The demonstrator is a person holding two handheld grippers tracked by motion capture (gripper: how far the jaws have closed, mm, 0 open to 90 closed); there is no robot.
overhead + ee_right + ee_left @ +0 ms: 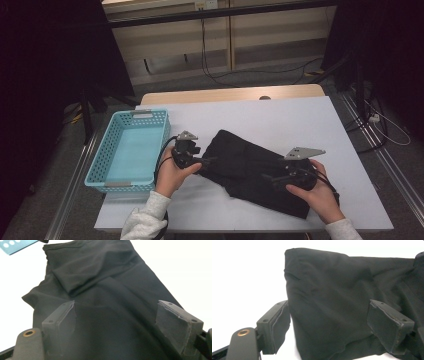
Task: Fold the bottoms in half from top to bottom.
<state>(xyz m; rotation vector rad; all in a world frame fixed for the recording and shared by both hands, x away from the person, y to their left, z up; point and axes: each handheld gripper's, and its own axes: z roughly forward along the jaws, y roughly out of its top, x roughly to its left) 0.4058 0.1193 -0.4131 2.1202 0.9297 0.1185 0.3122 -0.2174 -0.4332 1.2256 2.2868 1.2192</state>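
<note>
White surface point(280, 115): black garment point(250, 167) lies folded at centre-right, w/ teal basket point(107, 172) at its left edge. Your left tongs point(209, 161) gape at cloth's left edge, gripping nothing; right tongs point(267, 177) gape above cloth, gripping nothing.

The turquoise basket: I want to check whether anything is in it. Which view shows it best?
The high view: the whole basket sits left of the black cloth, its inside open to view and bare. The right gripper view catches one perforated corner; the left gripper view faces the cloth.
</note>
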